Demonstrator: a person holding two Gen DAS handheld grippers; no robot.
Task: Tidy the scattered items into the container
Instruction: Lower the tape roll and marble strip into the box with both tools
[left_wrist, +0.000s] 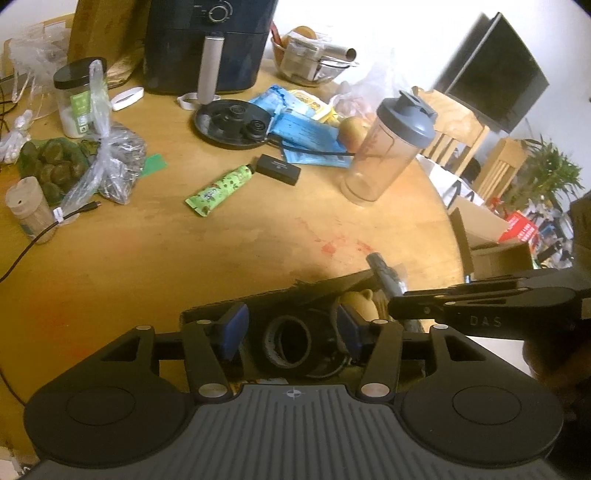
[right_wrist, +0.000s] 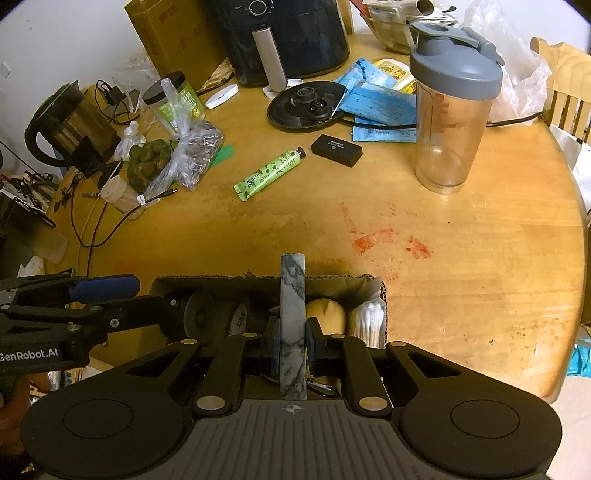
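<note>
Left gripper (left_wrist: 290, 334) is sitting low in the centre of its view with the blue pads spread apart, and I am seeing a roll of dark tape (left_wrist: 286, 343) lying between them inside the cardboard box (left_wrist: 258, 299), with neither pad pressing on it. Right gripper (right_wrist: 291, 345) is clamping a marbled grey stick (right_wrist: 293, 325) between its pads, the stick standing upright over the box's middle at the bottom centre of the right wrist view.

Around it in the box I am making out a yellowish figure (right_wrist: 327, 312) and a bundle of cotton swabs (right_wrist: 367, 321) at the right end.

Further up the wooden table (right_wrist: 443, 258), a green tube (right_wrist: 269, 173) and a small black case (right_wrist: 336, 149) are lying loose in the middle of the frame, near a shaker bottle (right_wrist: 452, 110) at the upper right.

My worry is the stick: released from upright, it may lean on the far wall and tip out, or wedge across the other contents. Both grippers are crowding one small box, so I am risking a knock between them or shoving the box along the table.
</note>
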